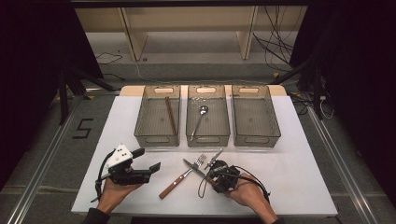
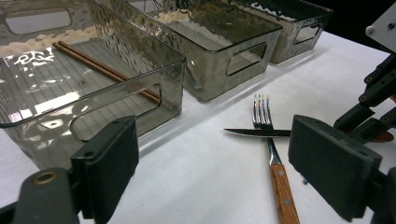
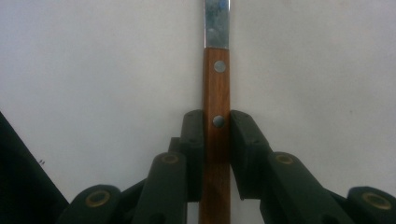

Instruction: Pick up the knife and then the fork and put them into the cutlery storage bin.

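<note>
A knife with a wooden handle lies on the white table, its blade crossing over a fork. My right gripper is low over the table, and in the right gripper view its gripper is shut on the knife handle, one black pad on each side. To the left, my left gripper is held in a hand with its jaws wide apart and nothing between them. In the left gripper view the left gripper faces the fork and the knife blade.
Three clear bins stand in a row at the back of the table. The left bin holds brown chopsticks. The middle bin holds a spoon. The right bin is beside them.
</note>
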A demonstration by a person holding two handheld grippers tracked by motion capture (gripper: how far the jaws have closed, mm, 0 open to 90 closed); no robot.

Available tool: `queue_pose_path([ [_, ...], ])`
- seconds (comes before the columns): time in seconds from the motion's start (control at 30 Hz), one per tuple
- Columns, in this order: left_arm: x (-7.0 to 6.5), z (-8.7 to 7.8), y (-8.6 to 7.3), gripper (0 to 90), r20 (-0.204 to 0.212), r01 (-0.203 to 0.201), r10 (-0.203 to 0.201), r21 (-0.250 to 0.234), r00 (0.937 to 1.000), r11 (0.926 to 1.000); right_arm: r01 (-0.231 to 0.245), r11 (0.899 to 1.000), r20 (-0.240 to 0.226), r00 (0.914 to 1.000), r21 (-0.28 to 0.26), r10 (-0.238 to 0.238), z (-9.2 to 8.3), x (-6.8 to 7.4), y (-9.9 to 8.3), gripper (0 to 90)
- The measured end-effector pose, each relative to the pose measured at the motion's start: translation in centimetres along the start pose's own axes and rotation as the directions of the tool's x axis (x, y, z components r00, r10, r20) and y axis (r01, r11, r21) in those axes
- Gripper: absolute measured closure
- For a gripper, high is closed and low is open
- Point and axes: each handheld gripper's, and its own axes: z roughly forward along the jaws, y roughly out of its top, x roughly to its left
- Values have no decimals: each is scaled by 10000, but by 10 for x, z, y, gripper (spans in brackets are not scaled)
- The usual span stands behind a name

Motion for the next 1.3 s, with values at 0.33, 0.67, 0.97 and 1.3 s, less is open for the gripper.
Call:
queue_pose_path([
  [0.33, 1, -1, 0, 158, -25, -1, 1, -13, 10000, 10000, 51, 9994, -229, 9997, -333, -59, -5, -4, -1, 769],
  [0.67, 1, 0, 0, 158, -43, -14, 14, 7, 10000, 10000, -271, 9890, -536, 9984, -1454, 195, -28, -16, -3, 768],
  [0.97, 0, 0, 0, 158, -32, 11, -11, 24, 10000, 10000, -1188, 9519, -550, 9927, -2824, 1075, -66, -51, -10, 768],
  [1.3, 1, 0, 0, 158, -49, -4, 4, 30, 10000, 10000, -2492, 8913, -106, 9642, -3787, 2651, -92, -106, -14, 768],
])
